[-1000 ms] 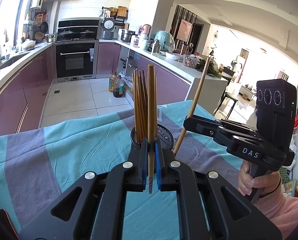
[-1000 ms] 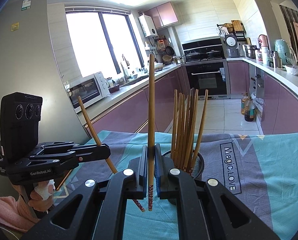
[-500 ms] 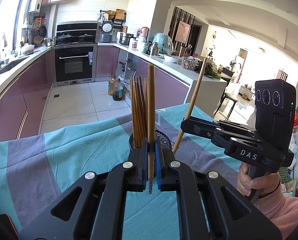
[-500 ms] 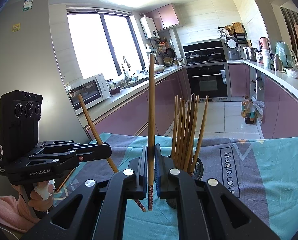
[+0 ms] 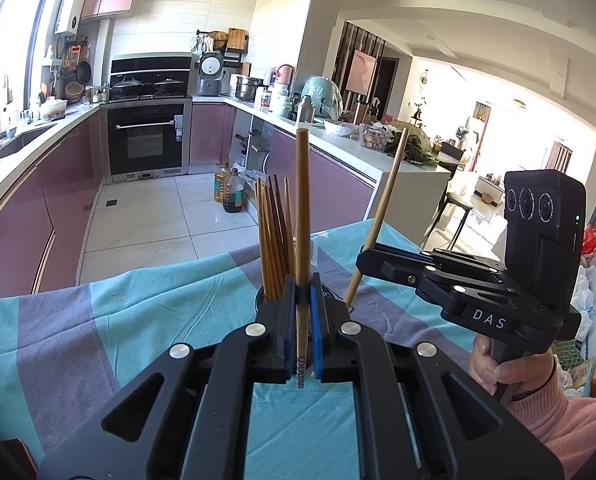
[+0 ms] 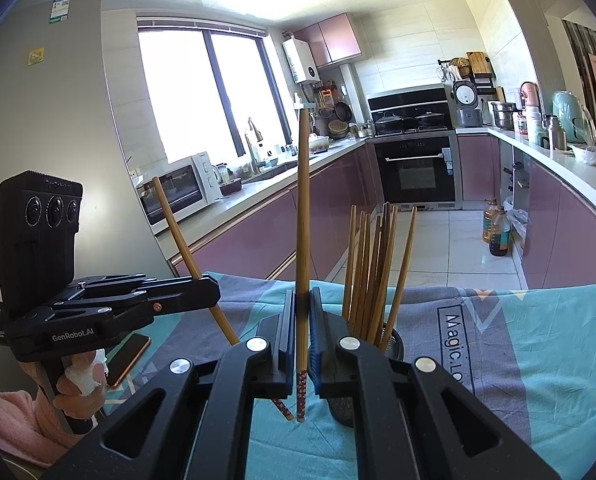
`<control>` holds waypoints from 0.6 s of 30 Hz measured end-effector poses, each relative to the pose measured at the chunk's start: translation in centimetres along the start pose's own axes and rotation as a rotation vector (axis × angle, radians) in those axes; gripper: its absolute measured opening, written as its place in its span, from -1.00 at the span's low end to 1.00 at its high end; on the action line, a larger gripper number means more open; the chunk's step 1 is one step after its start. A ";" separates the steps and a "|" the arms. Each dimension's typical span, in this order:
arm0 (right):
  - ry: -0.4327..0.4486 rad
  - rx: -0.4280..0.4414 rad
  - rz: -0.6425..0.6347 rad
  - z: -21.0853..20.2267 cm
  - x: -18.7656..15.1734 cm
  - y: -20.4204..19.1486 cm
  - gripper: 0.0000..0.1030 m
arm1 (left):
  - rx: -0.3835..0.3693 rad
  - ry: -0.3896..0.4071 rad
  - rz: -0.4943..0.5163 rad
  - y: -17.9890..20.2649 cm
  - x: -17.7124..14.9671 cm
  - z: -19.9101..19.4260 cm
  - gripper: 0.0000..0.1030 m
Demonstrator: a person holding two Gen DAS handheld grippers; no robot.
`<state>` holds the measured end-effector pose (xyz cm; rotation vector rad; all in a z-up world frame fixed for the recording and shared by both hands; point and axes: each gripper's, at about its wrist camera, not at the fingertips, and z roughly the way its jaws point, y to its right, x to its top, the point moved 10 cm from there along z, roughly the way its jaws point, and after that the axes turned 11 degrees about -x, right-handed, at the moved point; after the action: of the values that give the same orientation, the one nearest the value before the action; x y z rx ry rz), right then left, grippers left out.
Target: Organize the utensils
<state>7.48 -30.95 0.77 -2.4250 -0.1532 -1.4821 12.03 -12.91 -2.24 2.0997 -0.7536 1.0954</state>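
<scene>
bright window glare; fisheye-warped edges

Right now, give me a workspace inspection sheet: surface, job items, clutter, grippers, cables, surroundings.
Surface: table under teal and grey cloth.
Job's things: mesh holder with upright chopsticks; one chopstick in each gripper.
Clutter: phone on the cloth.
Grippers: left gripper shut on left chopstick; right gripper shut on right chopstick.
Cables: nothing seen.
Surroundings: kitchen, oven, microwave, oil bottles on floor.
</scene>
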 end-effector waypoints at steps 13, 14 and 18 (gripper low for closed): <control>0.018 -0.001 -0.012 -0.4 0.6 0.0 -0.89 | -0.002 0.018 0.015 0.7 0.7 -0.5 -0.86; 0.020 -0.001 -0.013 -0.4 0.8 -0.1 -0.89 | -0.001 0.020 0.017 0.8 0.8 -0.5 -0.86; 0.025 0.000 -0.016 -0.6 1.0 -0.2 -0.89 | 0.000 0.024 0.021 0.7 1.4 -0.4 -0.86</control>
<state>7.38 -31.04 1.90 -2.4093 -0.1681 -1.5193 12.04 -13.28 -0.68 2.0790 -0.7657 1.1305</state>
